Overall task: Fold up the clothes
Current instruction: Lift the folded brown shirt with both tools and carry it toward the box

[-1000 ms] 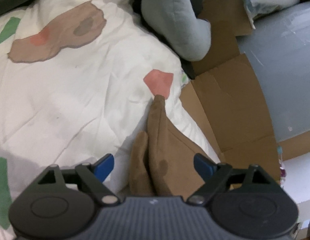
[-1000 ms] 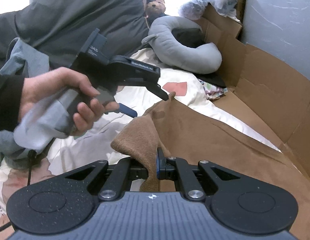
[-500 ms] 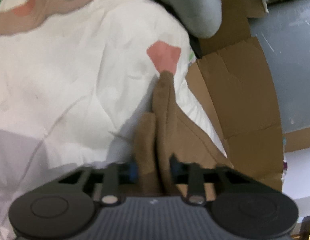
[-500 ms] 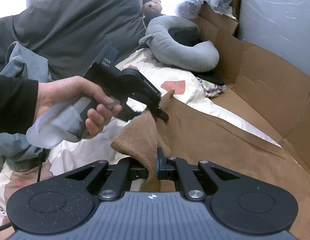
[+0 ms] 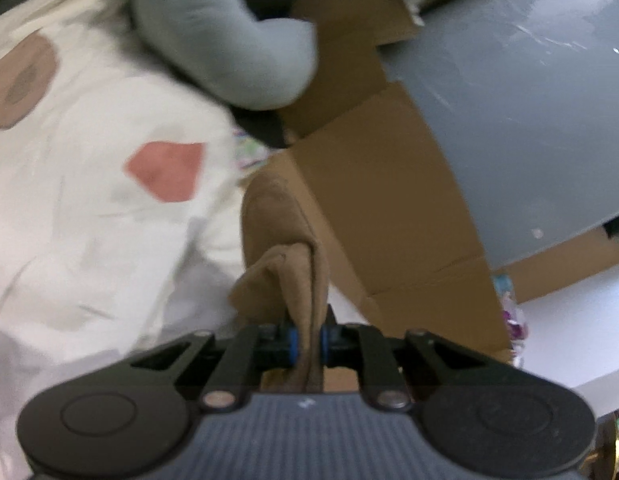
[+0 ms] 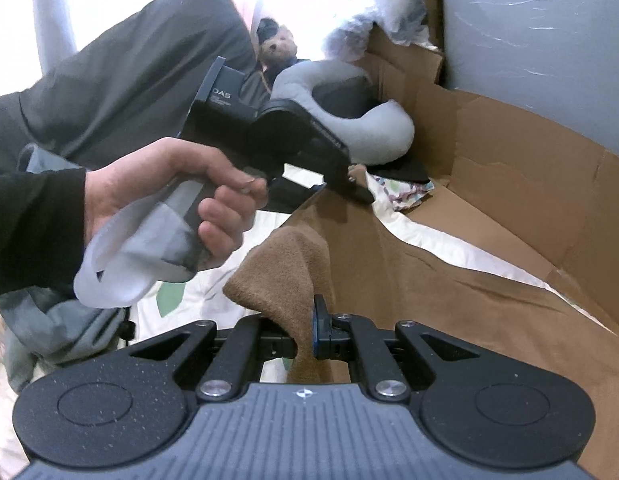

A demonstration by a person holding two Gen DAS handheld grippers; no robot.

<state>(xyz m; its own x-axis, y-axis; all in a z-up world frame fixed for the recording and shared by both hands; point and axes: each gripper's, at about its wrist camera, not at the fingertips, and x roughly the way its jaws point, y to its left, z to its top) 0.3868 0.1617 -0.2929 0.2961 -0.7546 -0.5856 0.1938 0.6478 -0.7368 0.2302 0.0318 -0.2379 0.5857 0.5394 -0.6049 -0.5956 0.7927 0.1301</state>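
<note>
A second ago my left gripper [image 5: 308,340] gaped wide over the brown garment [image 6: 409,276]; now its jaws are closing, pads pinching a fold. My right gripper [image 6: 305,334] stays clenched on another edge. One garment, lifted off the white quilt [image 5: 89,200]; one grey neck pillow [image 6: 349,120] and one teddy bear [image 6: 279,50] behind.

Right gripper [image 6: 305,334] clamps brown garment [image 6: 409,280]; left gripper [image 6: 349,186] pinches its far edge.

Left view motion-blurred, window glare, fisheye
</note>
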